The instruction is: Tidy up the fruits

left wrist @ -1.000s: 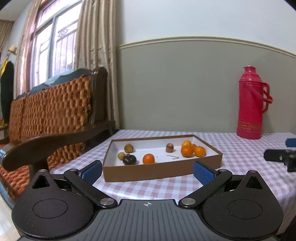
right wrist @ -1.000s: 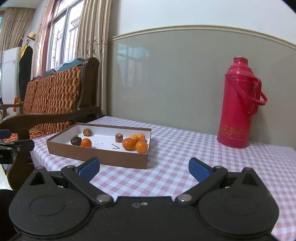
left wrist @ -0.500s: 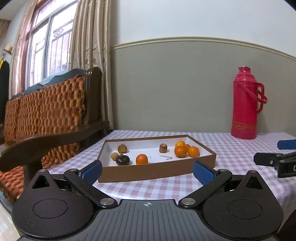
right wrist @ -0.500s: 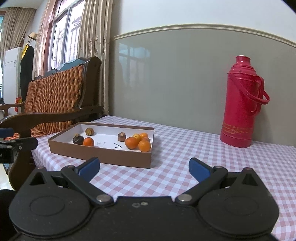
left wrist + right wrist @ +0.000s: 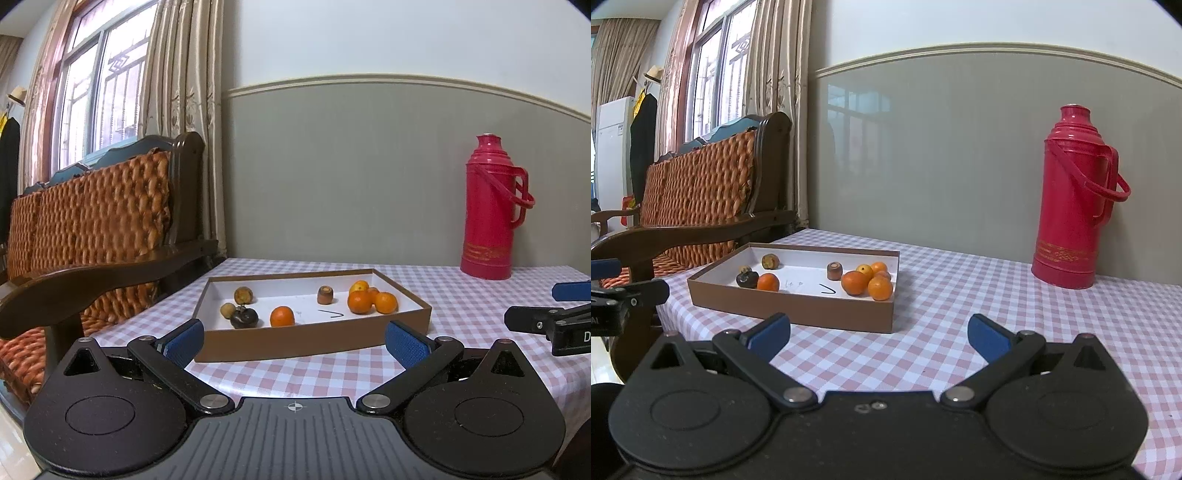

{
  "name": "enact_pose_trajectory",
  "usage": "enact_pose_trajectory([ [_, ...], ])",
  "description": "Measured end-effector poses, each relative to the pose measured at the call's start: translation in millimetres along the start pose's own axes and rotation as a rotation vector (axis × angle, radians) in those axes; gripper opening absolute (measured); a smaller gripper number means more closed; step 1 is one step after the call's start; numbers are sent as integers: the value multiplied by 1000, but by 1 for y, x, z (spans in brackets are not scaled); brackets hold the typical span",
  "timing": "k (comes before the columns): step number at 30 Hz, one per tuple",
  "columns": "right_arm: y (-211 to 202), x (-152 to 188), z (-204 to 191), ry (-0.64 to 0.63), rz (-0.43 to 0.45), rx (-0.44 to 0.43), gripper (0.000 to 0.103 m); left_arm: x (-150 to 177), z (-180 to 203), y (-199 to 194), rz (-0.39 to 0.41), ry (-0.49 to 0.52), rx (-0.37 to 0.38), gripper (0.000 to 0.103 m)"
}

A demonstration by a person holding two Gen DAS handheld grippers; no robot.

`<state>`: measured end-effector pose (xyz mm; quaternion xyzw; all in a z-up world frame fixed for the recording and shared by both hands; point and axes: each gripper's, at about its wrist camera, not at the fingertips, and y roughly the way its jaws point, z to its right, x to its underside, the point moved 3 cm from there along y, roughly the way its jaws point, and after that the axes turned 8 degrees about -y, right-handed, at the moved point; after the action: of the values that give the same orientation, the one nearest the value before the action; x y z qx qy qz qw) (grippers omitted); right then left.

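Two claws wait, spread wide, short of a box of fruit on a checked desk.

The left claw (image 5: 294, 341) and right claw (image 5: 878, 338) hover empty; ahead lies the box (image 5: 314, 341) with oranges (image 5: 371, 301) clustered at its right end, a flask (image 5: 1075, 199) beyond.
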<state>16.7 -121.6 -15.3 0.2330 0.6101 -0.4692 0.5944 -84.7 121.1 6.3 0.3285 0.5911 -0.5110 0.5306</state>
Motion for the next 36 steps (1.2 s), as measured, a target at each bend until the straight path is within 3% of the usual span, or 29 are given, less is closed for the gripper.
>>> enact_pose_trajectory([
  [36,1,1,-4,-13,-2,4,97,-1,2,-2,9,4,-3,103],
])
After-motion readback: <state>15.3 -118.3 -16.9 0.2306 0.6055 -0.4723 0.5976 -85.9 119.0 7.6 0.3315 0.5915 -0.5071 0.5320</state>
